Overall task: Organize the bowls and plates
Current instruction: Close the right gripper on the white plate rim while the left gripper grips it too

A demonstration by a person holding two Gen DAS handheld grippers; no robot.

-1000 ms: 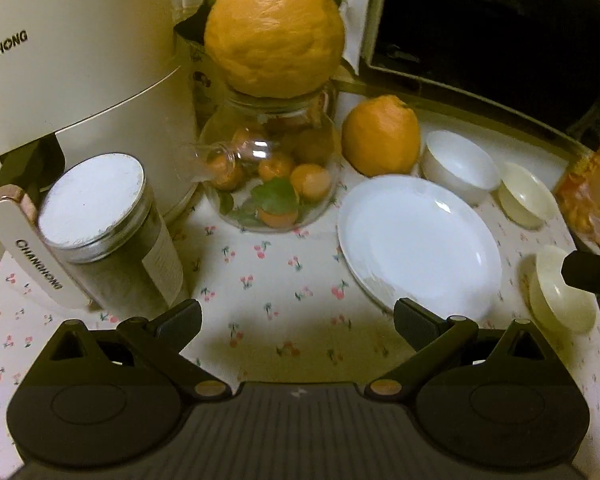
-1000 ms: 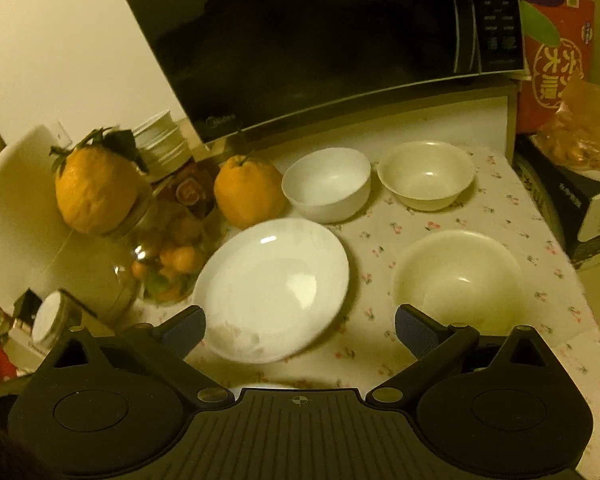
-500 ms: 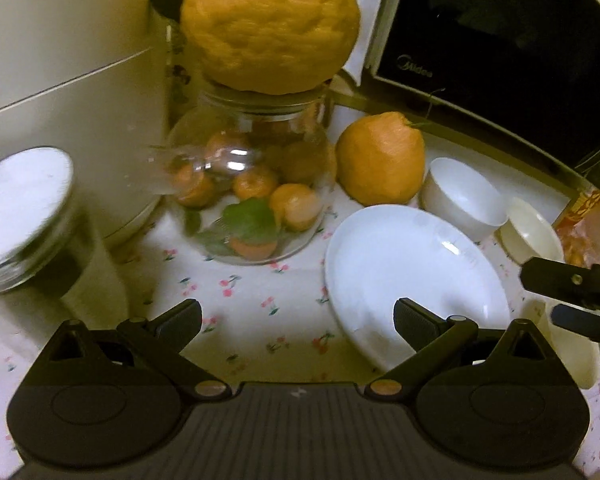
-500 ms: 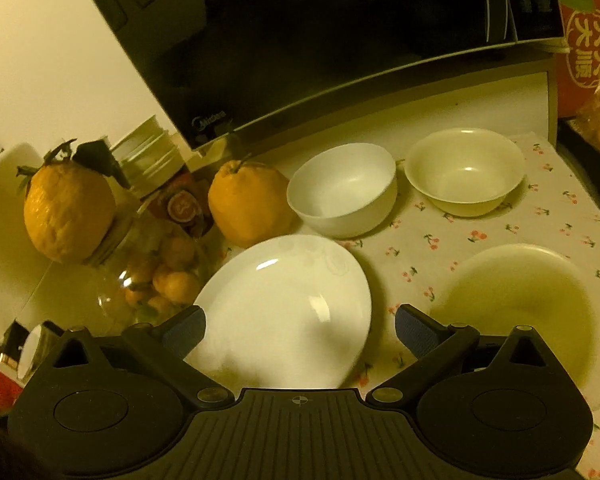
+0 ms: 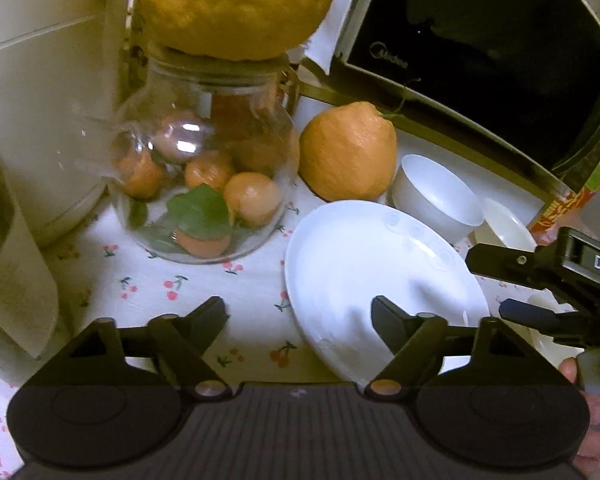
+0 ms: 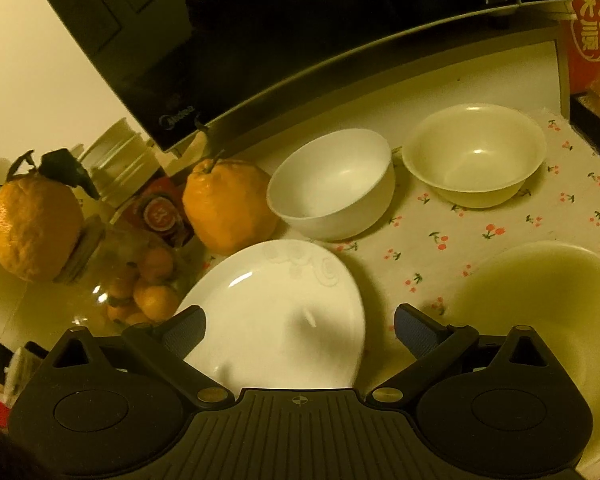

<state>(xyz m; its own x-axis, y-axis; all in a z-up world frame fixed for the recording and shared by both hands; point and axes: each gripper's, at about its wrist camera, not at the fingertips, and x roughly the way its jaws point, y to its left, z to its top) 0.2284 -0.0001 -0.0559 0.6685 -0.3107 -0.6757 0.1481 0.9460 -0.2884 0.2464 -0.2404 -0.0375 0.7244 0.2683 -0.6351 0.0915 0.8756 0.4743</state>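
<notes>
Right wrist: one plate (image 6: pixel 276 312), three bowls (image 6: pixel 334 182).

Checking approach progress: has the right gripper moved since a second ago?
Yes. In its own view the white plate and white bowl loom larger, so the right gripper has advanced toward them, open and empty.

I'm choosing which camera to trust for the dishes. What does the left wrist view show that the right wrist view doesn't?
Only the left wrist view shows the right gripper from outside, fingers apart beside the white plate, and a lidded tin at the left edge. Only the right wrist view shows the large cream bowl whole and a red box. Both show the plate, white bowl, small cream bowl, glass jar, loose orange and microwave.
</notes>
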